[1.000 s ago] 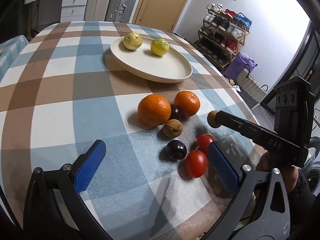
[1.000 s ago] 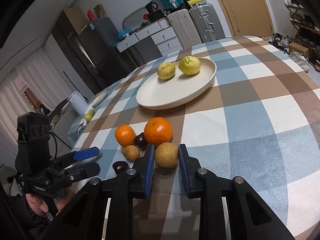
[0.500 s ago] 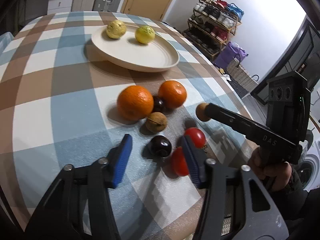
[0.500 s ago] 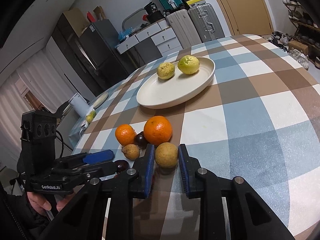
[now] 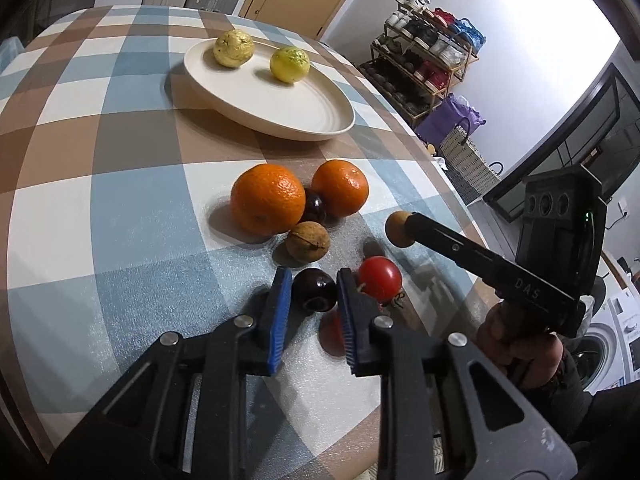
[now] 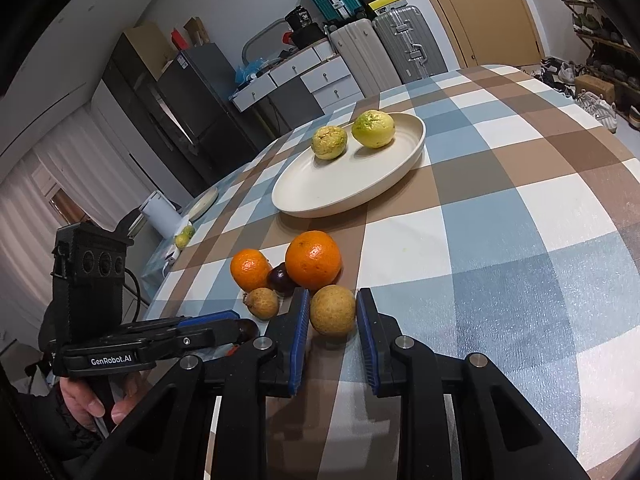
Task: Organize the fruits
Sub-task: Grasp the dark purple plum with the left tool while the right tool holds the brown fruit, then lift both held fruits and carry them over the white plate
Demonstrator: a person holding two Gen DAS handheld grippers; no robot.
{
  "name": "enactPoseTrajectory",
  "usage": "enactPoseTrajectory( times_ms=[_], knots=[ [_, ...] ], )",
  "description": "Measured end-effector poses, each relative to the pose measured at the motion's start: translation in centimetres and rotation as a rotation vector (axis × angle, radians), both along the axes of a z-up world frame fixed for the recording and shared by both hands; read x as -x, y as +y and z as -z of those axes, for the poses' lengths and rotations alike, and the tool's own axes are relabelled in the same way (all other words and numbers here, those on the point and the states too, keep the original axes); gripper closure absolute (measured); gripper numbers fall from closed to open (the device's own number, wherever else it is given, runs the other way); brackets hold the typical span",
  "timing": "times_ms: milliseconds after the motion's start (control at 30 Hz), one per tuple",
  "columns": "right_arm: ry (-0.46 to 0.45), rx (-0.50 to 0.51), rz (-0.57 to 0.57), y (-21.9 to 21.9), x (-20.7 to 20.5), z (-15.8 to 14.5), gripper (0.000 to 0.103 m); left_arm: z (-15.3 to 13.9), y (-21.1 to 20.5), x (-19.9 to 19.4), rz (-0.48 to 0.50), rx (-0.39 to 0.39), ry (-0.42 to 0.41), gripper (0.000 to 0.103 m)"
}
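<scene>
Two hand-held grippers work a pile of fruit on a checked tablecloth (image 5: 120,208). The left gripper (image 5: 312,292) has its blue pads pressed on either side of a dark plum (image 5: 314,290), which sits on the cloth at the near edge of the pile, a red tomato (image 5: 380,278) just beside it. The right gripper (image 6: 333,312) pinches a tan round fruit (image 6: 333,310) between its pads, at the pile's near edge in the right wrist view. The cream plate (image 5: 320,120), already bearing two yellow-green fruits (image 5: 234,48), lies well beyond the pile, straight ahead of both grippers along the table. Between each held fruit and the plate stand the large orange (image 5: 268,204) and the smaller one (image 5: 340,188), so any carry toward the plate likely has to rise over them first. Both fruits are round, so neither offers a long axis to line up.
</scene>
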State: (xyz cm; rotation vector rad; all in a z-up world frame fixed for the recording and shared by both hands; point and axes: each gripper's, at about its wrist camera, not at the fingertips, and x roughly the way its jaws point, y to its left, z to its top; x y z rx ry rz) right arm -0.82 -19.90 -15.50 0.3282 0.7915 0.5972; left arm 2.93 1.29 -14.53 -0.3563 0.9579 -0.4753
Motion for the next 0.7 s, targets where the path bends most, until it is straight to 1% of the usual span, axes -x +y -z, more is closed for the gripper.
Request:
enactPoseTrajectory(
  times_ms=[167,300,500,700],
  knots=[
    [0.0,0.001,0.001,0.0,0.0,0.0,0.078,-0.3,-0.1,0.3,0.005,-0.001,-0.018,0.083],
    [-0.005,0.002,0.0,0.1,0.0,-0.1,0.078,-1.1,0.4,0.7,-0.016,0.003,-0.048,0.083],
    [-0.027,-0.002,-0.015,0.4,-0.1,-0.8,0.078,-3.8,1.4,0.9,-0.035,0.003,-0.124,0.083],
    [-0.056,-0.033,-0.032,0.5,-1.5,-2.6,0.079,-6.9,2.8,-1.0,-0.059,-0.016,-0.193,0.083]
  ],
)
